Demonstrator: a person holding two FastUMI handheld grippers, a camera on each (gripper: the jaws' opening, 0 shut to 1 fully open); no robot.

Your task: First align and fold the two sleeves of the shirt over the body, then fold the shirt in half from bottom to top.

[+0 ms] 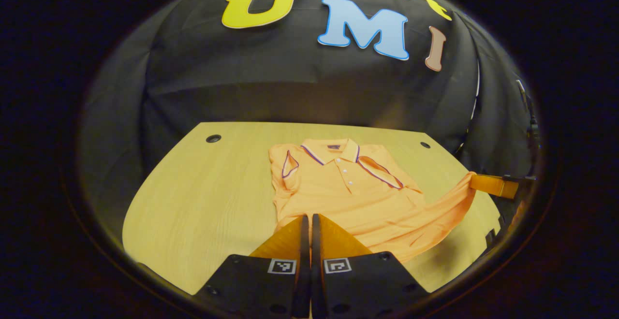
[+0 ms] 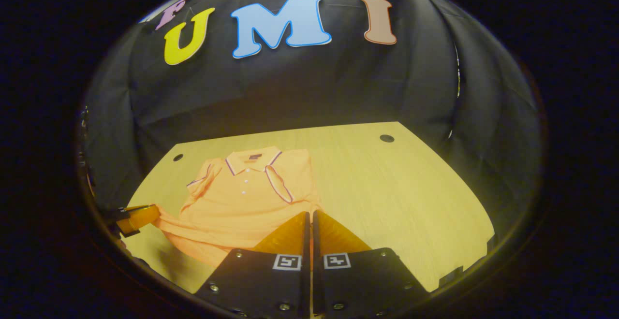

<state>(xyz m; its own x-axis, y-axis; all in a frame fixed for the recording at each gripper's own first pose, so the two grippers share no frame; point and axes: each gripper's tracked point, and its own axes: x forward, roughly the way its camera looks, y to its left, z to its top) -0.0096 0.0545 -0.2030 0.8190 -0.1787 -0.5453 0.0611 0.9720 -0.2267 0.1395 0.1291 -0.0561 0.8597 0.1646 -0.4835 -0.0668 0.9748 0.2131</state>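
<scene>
An orange polo shirt point(image 1: 348, 188) lies face up on the wooden table point(image 1: 203, 198), collar toward the far wall. Both short sleeves are folded in over the chest. My left gripper point(image 1: 308, 218) is shut on the shirt's bottom hem at its left corner. Farther right, the right gripper point(image 1: 493, 184) pinches the other hem corner, and the cloth is pulled up off the table toward it. In the right gripper view the shirt point(image 2: 242, 198) lies left of centre. There my right gripper point(image 2: 309, 212) is shut on its hem corner, and the left gripper point(image 2: 138, 218) holds the stretched hem at the far left.
The table point(image 2: 396, 198) has small dark holes near its back corners point(image 1: 213, 138) point(image 2: 386, 138). Bare wood stretches left of the shirt in the left gripper view and right of it in the right gripper view. Black cloth walls close in the back and sides.
</scene>
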